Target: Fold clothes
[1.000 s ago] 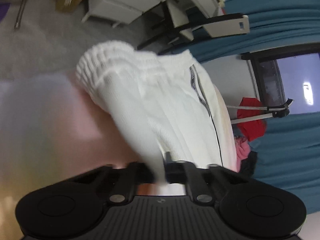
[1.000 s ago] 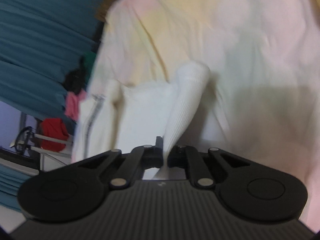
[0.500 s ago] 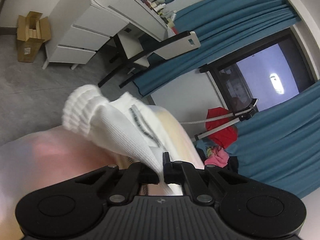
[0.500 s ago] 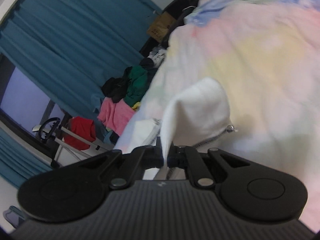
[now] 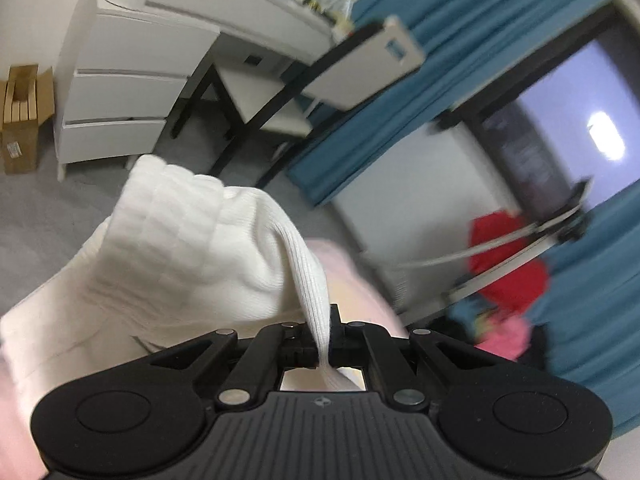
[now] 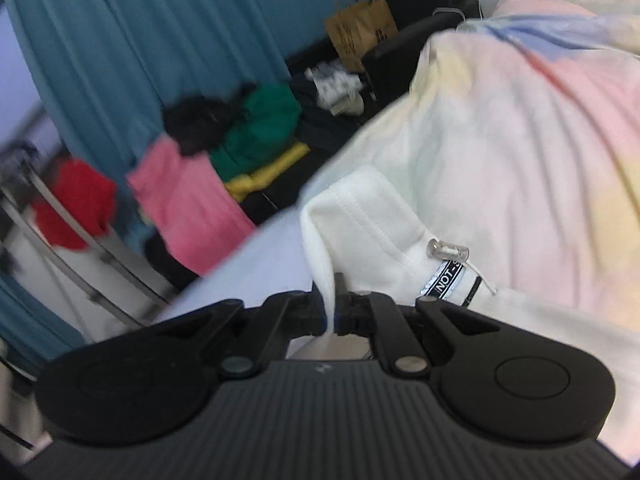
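Note:
A white garment (image 5: 188, 248) with a ribbed cuff bunches in front of my left gripper (image 5: 325, 332), which is shut on a fold of its ribbed fabric. In the right wrist view the same white garment (image 6: 372, 232) shows a stitched hem, a clear cord stopper (image 6: 447, 249) and a black-and-white label. My right gripper (image 6: 331, 312) is shut on the hem's edge. The garment hangs over a bed with a pastel tie-dye cover (image 6: 540, 140).
A white drawer unit (image 5: 120, 92), a desk and a black-framed chair (image 5: 280, 92) stand beyond the bed. A cardboard box (image 5: 24, 116) sits on the grey floor. Teal curtains (image 6: 140, 40), a clothes pile (image 6: 240, 140), a red garment on a metal rack (image 5: 508, 256) and a paper bag (image 6: 360, 32) line the bedside.
Both grippers have swept sideways with the white garment still held, and both views have rolled. The garment now lies nearer the bed's edge, with more of the room showing.

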`<state>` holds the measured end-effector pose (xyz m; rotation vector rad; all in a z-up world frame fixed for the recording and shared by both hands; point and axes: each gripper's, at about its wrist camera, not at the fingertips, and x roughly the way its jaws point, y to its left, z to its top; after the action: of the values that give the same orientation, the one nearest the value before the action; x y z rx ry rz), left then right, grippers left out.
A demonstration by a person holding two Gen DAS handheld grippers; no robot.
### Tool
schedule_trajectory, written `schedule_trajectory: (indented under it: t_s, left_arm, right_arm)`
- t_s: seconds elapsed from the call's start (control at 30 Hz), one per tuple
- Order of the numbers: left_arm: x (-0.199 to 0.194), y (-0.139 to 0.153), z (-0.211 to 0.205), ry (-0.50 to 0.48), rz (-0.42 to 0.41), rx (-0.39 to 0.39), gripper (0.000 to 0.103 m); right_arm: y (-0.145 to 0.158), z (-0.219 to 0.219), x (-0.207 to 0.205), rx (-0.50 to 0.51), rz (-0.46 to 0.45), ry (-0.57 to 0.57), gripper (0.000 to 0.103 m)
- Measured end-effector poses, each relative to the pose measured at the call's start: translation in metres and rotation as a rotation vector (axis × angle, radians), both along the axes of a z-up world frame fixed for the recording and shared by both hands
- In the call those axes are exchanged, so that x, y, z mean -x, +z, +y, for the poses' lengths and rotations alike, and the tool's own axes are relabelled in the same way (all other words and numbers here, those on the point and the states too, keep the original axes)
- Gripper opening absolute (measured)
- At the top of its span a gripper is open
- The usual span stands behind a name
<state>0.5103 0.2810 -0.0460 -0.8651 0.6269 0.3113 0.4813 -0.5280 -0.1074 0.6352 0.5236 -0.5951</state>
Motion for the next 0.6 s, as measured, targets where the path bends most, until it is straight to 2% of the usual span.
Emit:
schedule_trajectory:
  t_s: [0.1, 0.2, 0.27, 0.3, 0.37, 0.4, 0.43, 0.47, 0.53, 0.6]
  left_arm:
    - [-0.026, -0.023, -0.001, -0.016, 0.070, -0.027, 0.004]
    - [-0.043, -0.043, -0.001, -0.032, 0.128, -0.048, 0.011]
    - [-0.042, -0.044, 0.002, -0.053, 0.125, -0.042, 0.037]
    - [-0.039, -0.043, 0.003, -0.071, 0.113, -0.042, 0.043]
    - [-0.026, -0.036, 0.004, -0.103, 0.073, -0.037, 0.064]
    - [-0.013, -0.032, 0.006, -0.109, 0.054, -0.036, 0.070]
    - [0.000, -0.028, 0.007, -0.113, 0.036, -0.034, 0.080]
    - [0.013, -0.024, 0.009, -0.118, 0.018, -0.033, 0.082]
    - [0.045, -0.021, 0.014, -0.122, 0.006, -0.031, 0.082]
    - [0.078, -0.023, 0.021, -0.130, 0.013, 0.006, 0.082]
  right_arm:
    - [-0.023, 0.001, -0.013, 0.010, 0.017, 0.013, 0.006]
    - [-0.022, 0.004, -0.010, 0.019, -0.004, 0.040, 0.012]
    - [-0.014, -0.001, 0.004, -0.017, -0.049, 0.061, 0.023]
    - [-0.009, -0.003, 0.011, -0.035, -0.073, 0.069, 0.028]
    - [0.002, -0.004, 0.032, -0.053, -0.127, 0.086, 0.043]
    - [0.005, -0.004, 0.047, -0.064, -0.154, 0.084, 0.047]
    - [0.007, -0.004, 0.064, -0.077, -0.180, 0.079, 0.055]
    - [0.009, -0.005, 0.081, -0.089, -0.206, 0.073, 0.059]
    - [0.013, -0.005, 0.115, -0.114, -0.258, 0.062, 0.060]
    - [0.008, -0.007, 0.151, -0.182, -0.278, 0.029, 0.060]
